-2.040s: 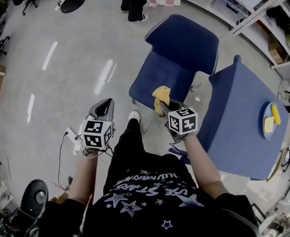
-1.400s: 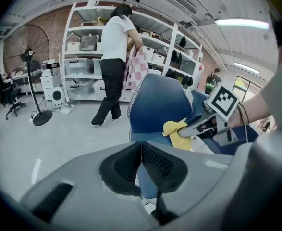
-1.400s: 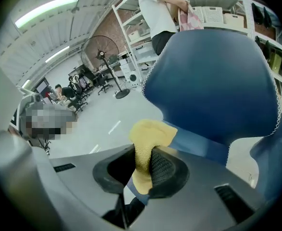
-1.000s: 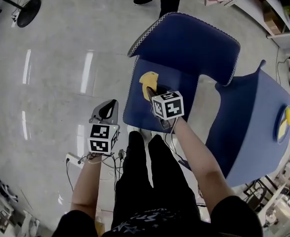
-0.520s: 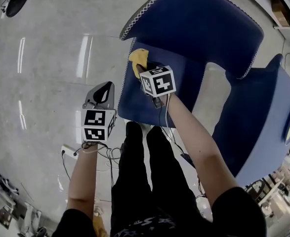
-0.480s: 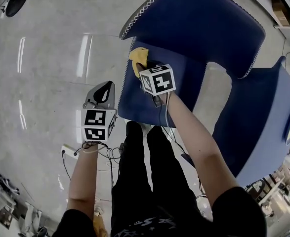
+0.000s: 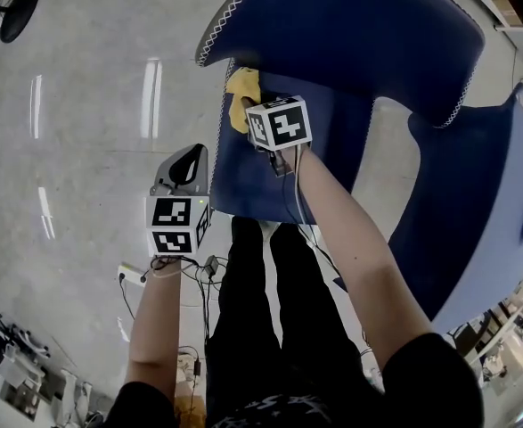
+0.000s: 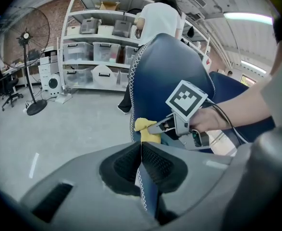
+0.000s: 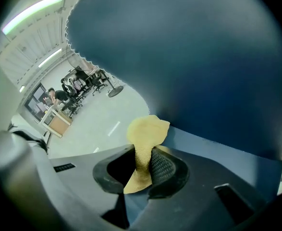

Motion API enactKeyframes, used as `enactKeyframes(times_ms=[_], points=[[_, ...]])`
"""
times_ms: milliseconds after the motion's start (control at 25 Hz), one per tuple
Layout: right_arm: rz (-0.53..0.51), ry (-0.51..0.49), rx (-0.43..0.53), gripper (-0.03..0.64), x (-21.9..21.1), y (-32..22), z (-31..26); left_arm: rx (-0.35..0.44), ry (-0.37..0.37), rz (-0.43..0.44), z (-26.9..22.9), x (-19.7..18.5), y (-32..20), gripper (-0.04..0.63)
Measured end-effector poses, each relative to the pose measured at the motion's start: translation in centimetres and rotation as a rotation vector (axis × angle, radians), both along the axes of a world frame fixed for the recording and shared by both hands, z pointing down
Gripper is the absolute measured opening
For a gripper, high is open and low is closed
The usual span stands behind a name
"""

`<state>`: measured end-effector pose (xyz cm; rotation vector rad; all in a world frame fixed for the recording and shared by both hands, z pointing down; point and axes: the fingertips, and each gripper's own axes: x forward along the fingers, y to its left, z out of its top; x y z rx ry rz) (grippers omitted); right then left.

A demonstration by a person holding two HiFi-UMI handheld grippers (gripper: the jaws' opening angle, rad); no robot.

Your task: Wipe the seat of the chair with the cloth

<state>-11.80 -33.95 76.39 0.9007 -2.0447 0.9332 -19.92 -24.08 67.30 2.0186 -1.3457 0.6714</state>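
Cloth first: one of them, yellow, at the 11 o'clock corner of the seat, tucked right under the backrest. Whether it touches the seat, I can't call. The rest of the count: one chair, two grippers, one blue table.

Starting at the left, the left gripper hangs over bare floor at 9 o'clock of the chair. It is well apart from the chair, nose toward 12 o'clock. Its own view shows the pads pressed together with nothing caught.

Moving right, the right gripper is over the seat, and its view has the jaws clamped on the cloth, pinched at its middle. The cloth's long axis runs 6 to 12 there. A short tail hangs below the pads, and the bigger flap stands up, leaning toward 1 o'clock and the backrest.

In the head view the marker cube covers the right jaws and the cloth's near end, and the backrest is cut off by the top edge. Far right, the table runs out of frame at 3 o'clock, its top hard to make out.
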Motion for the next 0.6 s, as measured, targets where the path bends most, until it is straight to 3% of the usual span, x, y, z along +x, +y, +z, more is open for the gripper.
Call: enactKeyframes(times_ms=[240, 600], points=[[0.053, 0.021, -0.004, 0.063, 2.2, 0.7, 0.5, -0.007, -0.006, 0.029, 0.3, 0.0, -0.2, 0.020], [0.156, 0.068, -0.006, 0.064, 10.1, 1.6, 0.8, -0.023, -0.001, 0.093, 0.9, 3.9, 0.1, 0.020]])
